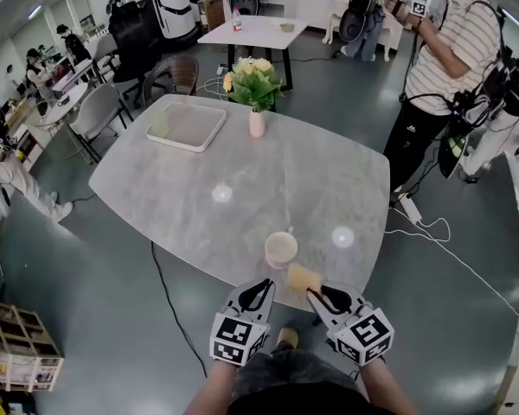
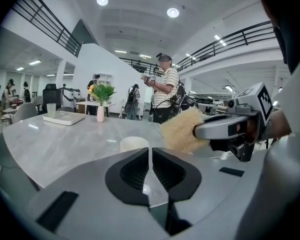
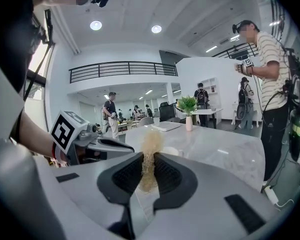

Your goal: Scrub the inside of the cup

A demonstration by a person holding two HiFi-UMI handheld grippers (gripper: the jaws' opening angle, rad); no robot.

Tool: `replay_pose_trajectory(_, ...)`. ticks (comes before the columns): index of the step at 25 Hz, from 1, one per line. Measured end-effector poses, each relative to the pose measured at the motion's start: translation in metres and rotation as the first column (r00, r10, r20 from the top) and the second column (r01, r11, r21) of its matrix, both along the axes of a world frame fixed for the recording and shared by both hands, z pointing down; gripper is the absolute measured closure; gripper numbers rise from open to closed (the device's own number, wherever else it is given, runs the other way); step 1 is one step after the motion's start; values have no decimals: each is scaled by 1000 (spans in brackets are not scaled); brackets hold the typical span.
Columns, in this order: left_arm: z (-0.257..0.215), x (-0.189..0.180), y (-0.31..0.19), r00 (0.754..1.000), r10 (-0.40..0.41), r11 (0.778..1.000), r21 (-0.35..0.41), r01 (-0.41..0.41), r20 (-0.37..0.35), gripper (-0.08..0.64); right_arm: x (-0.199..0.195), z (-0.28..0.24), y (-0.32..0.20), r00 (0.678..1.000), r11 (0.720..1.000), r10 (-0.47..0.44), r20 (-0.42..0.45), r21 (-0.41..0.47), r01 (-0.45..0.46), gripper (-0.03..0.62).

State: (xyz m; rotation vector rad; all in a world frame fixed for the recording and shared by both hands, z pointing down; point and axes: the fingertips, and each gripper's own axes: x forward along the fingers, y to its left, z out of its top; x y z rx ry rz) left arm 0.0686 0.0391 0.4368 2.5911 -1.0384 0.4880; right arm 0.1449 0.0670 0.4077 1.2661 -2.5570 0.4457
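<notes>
Head view: the cream round cup (image 1: 281, 249) stands on the grey table (image 1: 242, 171), just ahead of your closed, empty left gripper (image 1: 261, 289); your right gripper (image 1: 315, 295) clamps the tan fibrous sponge (image 1: 304, 277) beside it.

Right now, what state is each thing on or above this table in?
cup: upright on the table, untouched.
right gripper: jaws shut on the sponge.
sponge: pinched, outside the cup.
left gripper: jaws shut, empty.
vase: upright, holding flowers.
tray: lying flat on the table.
</notes>
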Motion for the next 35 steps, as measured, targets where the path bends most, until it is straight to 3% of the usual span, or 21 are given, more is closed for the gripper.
replay_pose_trajectory(5,11,6,-9,999,28,999,-29,-27,23,475,2,2,-14,1000,1000,-22,18,-4,22,532)
replay_pose_trajectory(13,43,10,-15,988,96,992,-94,-85,122,276,7,11,-22,1000,999,-18,9,-39,19,532)
replay_pose_trajectory(18,69,16,-27,953,208,974,-134,-181,222,208,11,13,-43,1000,998,21,12,-55,-20,532)
replay_pose_trajectory(23,83,20,-51,930,269,960,-143,-239,252,176,6,16,-68,999,997,34,-12,-67,-34,532)
replay_pose_trajectory(28,90,26,-67,873,371,928,-119,-352,316,156,-8,15,-89,993,995,-17,-114,-100,6,532)
replay_pose_trajectory(30,91,31,-72,845,416,908,-104,-406,336,152,-13,17,-96,976,990,-78,-203,-133,51,532)
replay_pose_trajectory(32,92,36,-73,814,461,883,-93,-460,355,149,-18,26,-98,930,975,-175,-322,-185,120,532)
replay_pose_trajectory(35,95,43,-73,775,512,850,-87,-520,370,144,-24,38,-98,793,939,-330,-511,-267,219,532)
